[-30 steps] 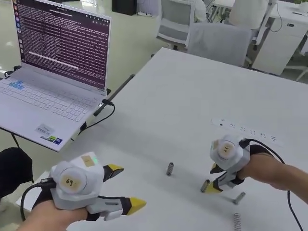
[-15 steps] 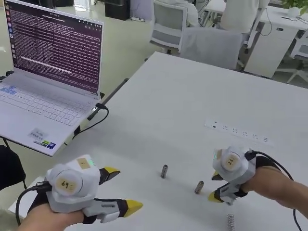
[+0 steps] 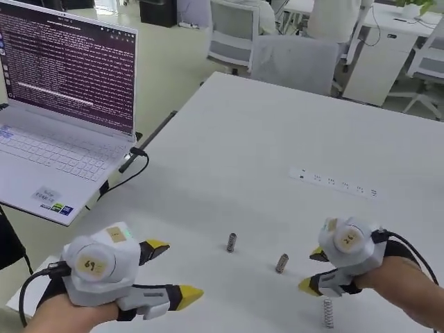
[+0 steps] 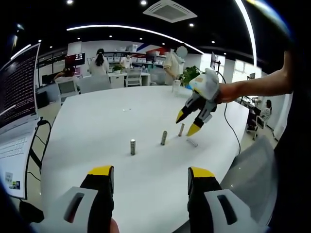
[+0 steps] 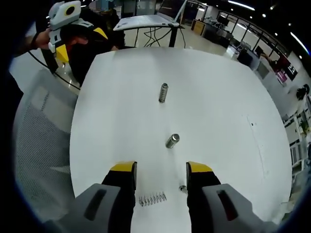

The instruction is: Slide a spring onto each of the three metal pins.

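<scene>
White table [image 3: 277, 139] carried two sprung pins [image 3: 231, 242] upright; loose spring [image 3: 328, 313] lay beside right gripper [image 3: 310, 270]; it and left gripper [image 3: 179, 269] gaped empty.

At the lower left of the head view, the left hand-held gripper [image 3: 179, 270] points toward the right of the frame. Its yellow-tipped jaws are spread wide, and the hand [image 3: 66, 318] grips it from below. At the lower right, the right hand-held gripper [image 3: 311, 270] points left and slightly down, jaws also apart (a narrower gap in this view). The bare forearm [image 3: 409, 290] runs off the right edge.
</scene>
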